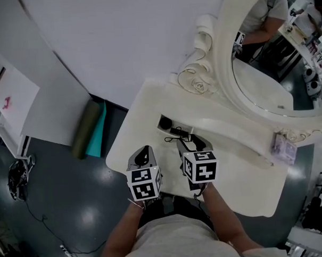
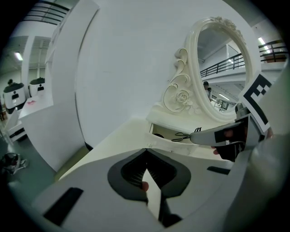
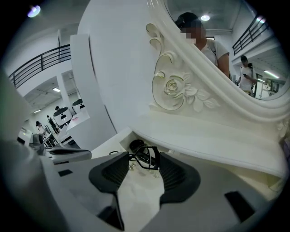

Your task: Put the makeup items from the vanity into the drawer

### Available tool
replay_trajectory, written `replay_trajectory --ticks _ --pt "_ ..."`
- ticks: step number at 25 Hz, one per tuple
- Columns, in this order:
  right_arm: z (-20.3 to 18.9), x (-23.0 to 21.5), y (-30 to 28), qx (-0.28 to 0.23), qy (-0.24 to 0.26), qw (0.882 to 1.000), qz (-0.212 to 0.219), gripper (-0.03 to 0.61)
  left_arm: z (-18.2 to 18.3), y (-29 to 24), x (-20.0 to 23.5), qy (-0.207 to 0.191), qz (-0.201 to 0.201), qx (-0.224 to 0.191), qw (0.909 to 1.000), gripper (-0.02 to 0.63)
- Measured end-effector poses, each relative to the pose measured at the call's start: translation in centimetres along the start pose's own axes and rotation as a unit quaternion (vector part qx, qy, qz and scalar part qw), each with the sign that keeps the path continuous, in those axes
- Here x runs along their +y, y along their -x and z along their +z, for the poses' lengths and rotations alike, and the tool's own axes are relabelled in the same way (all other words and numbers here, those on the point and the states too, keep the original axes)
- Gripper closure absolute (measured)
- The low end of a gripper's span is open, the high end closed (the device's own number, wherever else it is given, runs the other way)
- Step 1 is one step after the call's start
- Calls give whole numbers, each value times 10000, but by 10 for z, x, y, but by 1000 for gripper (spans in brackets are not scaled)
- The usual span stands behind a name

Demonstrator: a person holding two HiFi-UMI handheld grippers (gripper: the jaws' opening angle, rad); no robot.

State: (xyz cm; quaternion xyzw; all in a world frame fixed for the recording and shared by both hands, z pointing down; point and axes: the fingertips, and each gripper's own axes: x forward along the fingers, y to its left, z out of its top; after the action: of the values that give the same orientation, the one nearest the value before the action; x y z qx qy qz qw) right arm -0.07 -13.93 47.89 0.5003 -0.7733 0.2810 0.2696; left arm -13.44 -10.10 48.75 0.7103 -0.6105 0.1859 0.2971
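Note:
A black eyelash curler (image 3: 145,157) spans the gap between my right gripper's (image 3: 144,164) pads, which are shut on it at a wide setting. It hangs over the open drawer (image 3: 118,138) under the mirror shelf, where a round black item (image 3: 136,146) lies. From the head view the curler (image 1: 183,136) sits just ahead of the right gripper (image 1: 196,145), close to the drawer (image 1: 162,128). My left gripper (image 1: 145,151) hovers over the vanity top's front left. Its jaw tips (image 2: 146,155) meet with nothing held. The right gripper (image 2: 195,135) also shows in the left gripper view.
The white vanity top (image 1: 243,180) carries a lilac box (image 1: 284,148) at its right end. The carved oval mirror (image 1: 275,56) rises behind the shelf. A rolled green and teal mat (image 1: 89,128) leans on the floor to the left, beside a white partition (image 1: 53,92).

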Motion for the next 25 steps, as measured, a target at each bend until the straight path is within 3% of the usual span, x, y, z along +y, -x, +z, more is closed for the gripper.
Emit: replay_trajectory --ticks 9,21,25 --pt "3 -1 -22 131 -490 9985 -194 354 -12 -14 17 89 -5 260 9996 606" --pt "0 -11 -35 394 -633 9959 -522 353 -21 -25 20 404 -86 294 9987 606" --pt "3 -4 -36 329 -709 9962 -390 329 -23 -24 19 444 -118 294 9985 606"
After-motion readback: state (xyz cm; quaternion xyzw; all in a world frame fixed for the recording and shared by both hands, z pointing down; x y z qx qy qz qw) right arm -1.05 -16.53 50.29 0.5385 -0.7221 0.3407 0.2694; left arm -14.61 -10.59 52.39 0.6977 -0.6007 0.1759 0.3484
